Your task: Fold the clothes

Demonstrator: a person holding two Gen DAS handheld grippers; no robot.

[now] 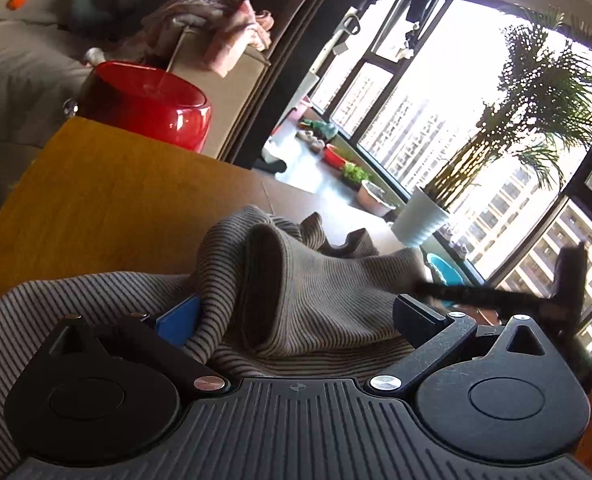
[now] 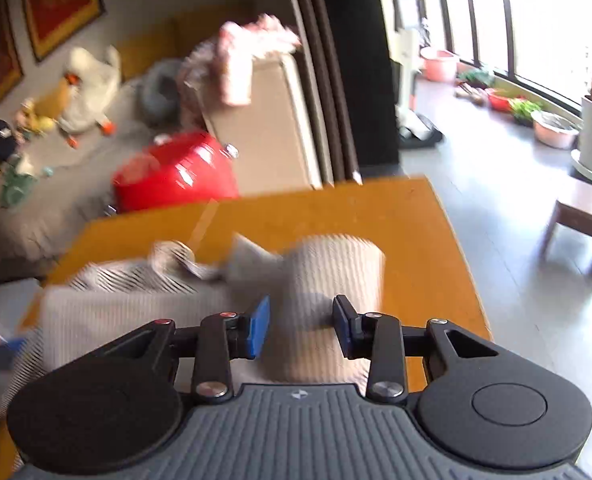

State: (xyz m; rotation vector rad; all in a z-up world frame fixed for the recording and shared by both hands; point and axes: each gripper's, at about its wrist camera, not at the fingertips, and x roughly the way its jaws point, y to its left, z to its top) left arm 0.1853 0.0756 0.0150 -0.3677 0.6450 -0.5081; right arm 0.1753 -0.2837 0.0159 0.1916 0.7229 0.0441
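Note:
A grey-brown striped knit garment lies bunched on the orange-brown table. My left gripper stands wide open with a raised fold of the garment between its jaws; the blue pad shows at the left, the cloth hides part of it. In the right wrist view the same garment lies on the table, blurred by motion. My right gripper is open just above the cloth, jaws apart and holding nothing. A blurred dark part of the other gripper shows at the right.
A red stool stands beyond the table's far edge beside a beige sofa with pink clothes on its arm. A white plant pot and bowls stand by the windows. A low dark side table stands right.

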